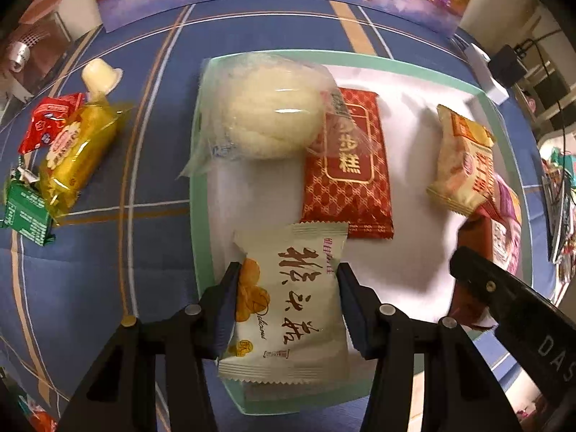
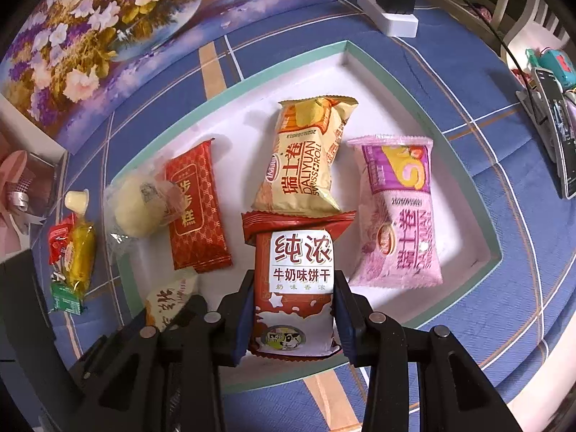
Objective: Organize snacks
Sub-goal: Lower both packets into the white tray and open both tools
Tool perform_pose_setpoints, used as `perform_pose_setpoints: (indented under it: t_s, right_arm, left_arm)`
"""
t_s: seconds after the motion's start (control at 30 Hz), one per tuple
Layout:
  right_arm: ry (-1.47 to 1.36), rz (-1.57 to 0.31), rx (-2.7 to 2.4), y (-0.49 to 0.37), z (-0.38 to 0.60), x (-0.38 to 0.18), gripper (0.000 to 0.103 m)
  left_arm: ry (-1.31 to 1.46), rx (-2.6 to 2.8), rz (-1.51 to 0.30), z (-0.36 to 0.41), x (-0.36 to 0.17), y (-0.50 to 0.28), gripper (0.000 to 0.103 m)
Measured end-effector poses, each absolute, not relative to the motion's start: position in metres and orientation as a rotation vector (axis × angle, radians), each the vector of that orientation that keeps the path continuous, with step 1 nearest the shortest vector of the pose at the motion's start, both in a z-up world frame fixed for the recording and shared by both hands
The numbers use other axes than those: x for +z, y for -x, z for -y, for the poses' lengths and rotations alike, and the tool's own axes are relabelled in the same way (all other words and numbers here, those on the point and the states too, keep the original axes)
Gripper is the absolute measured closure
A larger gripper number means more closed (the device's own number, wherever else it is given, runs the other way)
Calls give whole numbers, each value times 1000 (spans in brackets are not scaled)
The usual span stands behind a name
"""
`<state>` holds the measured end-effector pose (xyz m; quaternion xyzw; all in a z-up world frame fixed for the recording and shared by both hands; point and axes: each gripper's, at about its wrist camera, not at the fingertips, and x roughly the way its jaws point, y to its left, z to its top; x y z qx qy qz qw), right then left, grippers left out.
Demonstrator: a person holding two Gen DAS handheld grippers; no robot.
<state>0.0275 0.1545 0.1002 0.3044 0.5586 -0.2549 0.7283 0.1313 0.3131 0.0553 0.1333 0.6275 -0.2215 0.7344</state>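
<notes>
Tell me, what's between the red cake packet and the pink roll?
The yellow Swiss roll packet lies between the red cake packet and the pink roll, seen from the right wrist.

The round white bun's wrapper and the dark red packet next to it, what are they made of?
The round white bun's wrapper looks like thin clear plastic film: you see the bun through it, and it crinkles and catches a bright glint. The dark red packet looks like printed plastic or foil-lined film, opaque with a gold lattice pattern and zigzag crimped ends; which of the two, I cannot tell.
</notes>
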Motion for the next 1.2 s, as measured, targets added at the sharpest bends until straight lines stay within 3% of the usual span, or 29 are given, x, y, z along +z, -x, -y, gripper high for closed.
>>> perform_pose_setpoints:
  t_s: [0.67,0.93,1.2]
  right_arm:
    - [-606,-1292,-519,-46,-169,83,60]
    - [-586,-1250,-529,-45,-170,100,60]
    - [-590,-1189,-524,-38,-165,121,60]
  left_arm:
    - [-256,-435,-1396,-320,60,-147,48]
    - [-235,-455,-1399,-317,71,-144,40]
    - [-201,-433,-1348,-325,100,-145,39]
